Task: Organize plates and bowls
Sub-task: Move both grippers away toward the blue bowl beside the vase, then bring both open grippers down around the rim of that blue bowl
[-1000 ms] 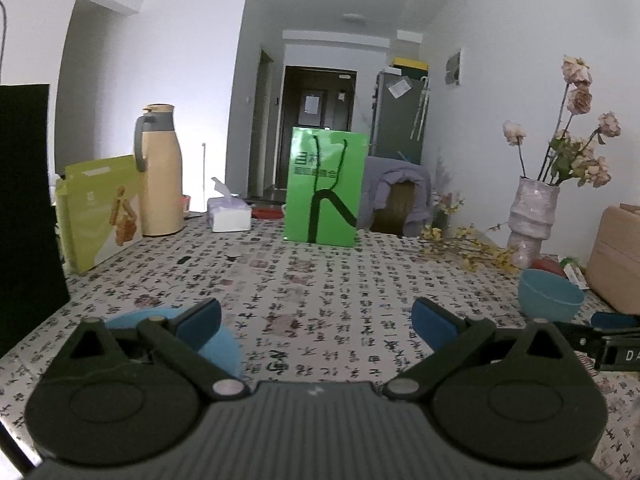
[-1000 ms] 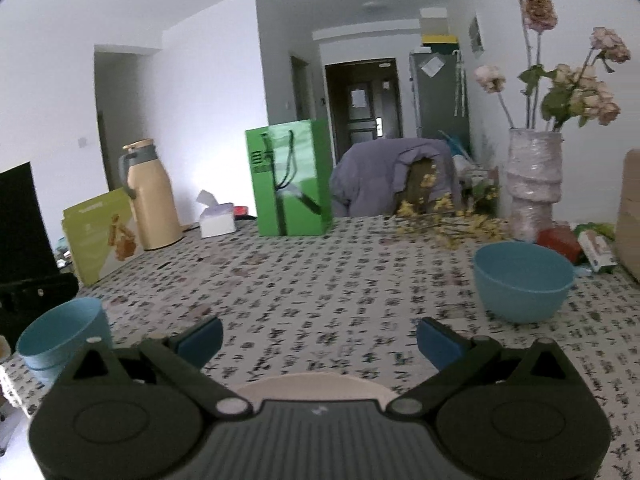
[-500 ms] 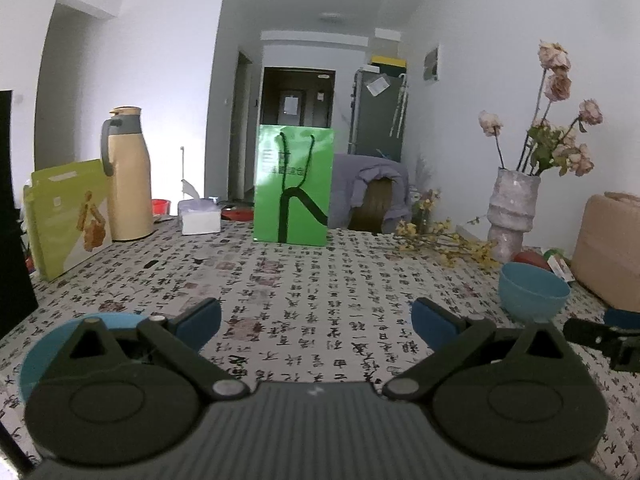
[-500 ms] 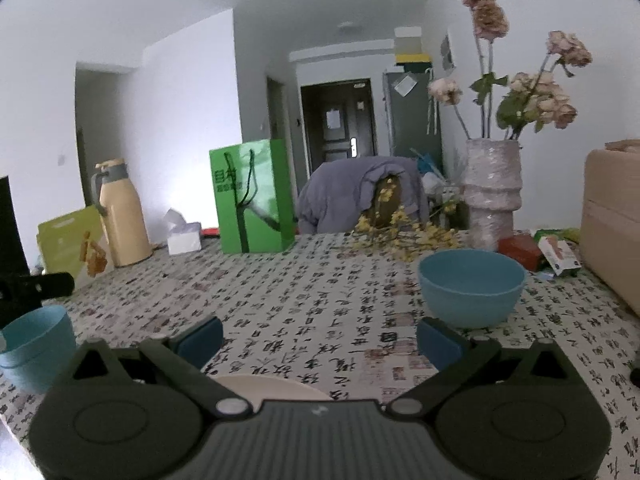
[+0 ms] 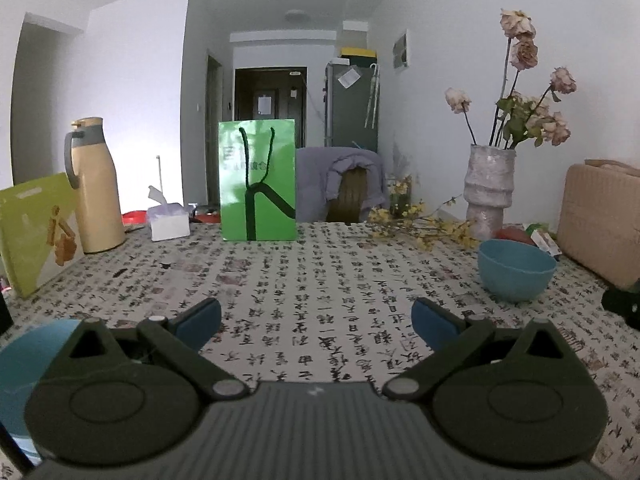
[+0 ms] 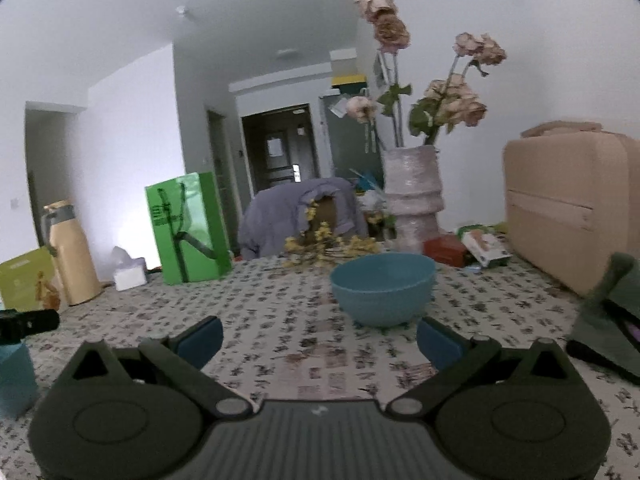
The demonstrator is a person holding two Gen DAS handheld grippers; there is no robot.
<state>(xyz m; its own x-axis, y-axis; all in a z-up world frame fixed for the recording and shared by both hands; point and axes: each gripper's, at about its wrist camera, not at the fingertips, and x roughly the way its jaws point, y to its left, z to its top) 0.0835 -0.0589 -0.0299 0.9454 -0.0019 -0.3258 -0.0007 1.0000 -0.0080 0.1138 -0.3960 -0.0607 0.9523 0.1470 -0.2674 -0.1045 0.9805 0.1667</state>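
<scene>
My right fingers (image 6: 318,338) are spread wide and hold nothing; the round light-blue plastic bowl (image 6: 383,289) stands upright on the calligraphy-print desk (image 6: 280,312) just ahead, slightly right of centre. My left fingers (image 5: 316,318), equally wide and empty, see that bowl (image 5: 516,269) far off to the right, so my right hand is nearer.

Tablecloth (image 5: 320,280) – Chinese calligraphy; green bag (image 5: 258,180) – "目".
</scene>
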